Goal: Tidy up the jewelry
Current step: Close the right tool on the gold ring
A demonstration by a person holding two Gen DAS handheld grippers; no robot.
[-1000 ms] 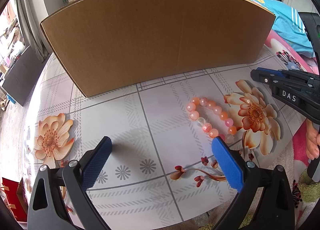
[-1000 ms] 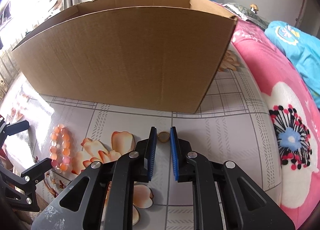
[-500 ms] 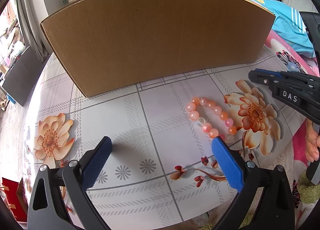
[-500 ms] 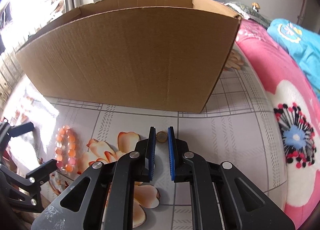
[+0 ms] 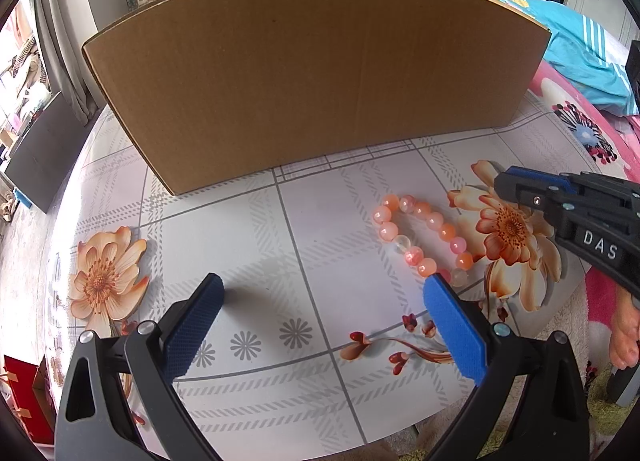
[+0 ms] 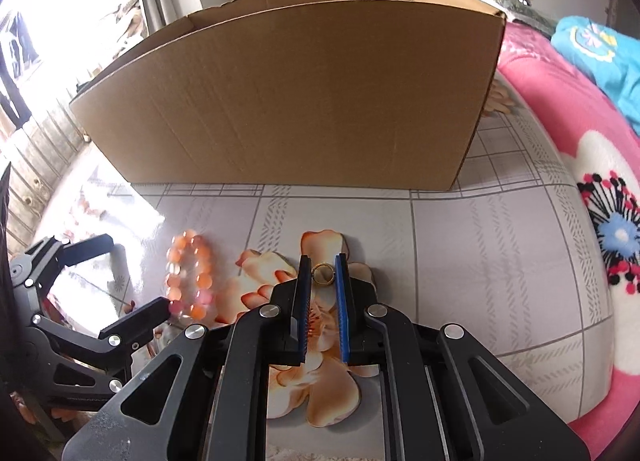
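Right gripper (image 6: 323, 271): my pads are clamped on the gold ring (image 6: 322, 274), pinched at the very tips, one pad on each side of the band, hole facing the camera. The ring sits over the orange flower print on the tabletop (image 6: 480, 261), toward its near edge; I can't tell if it has cleared the surface. The cardboard box (image 6: 296, 101) stands straight ahead of the jaws, its near wall tall and its open top well above the ring, so I judge the next move to be up and forward over that wall. Risk: a tip-only grip on a thin band may slip if I roll the wrist. Left gripper (image 5: 320, 305): jaws wide apart, holding nothing. The bead bracelet (image 5: 420, 239) lies flat just ahead of my left gripper's right-hand pad (image 5: 452, 325), long axis running diagonally from the box toward the near right edge. The left is nearer to it, but must shift right to straddle it.
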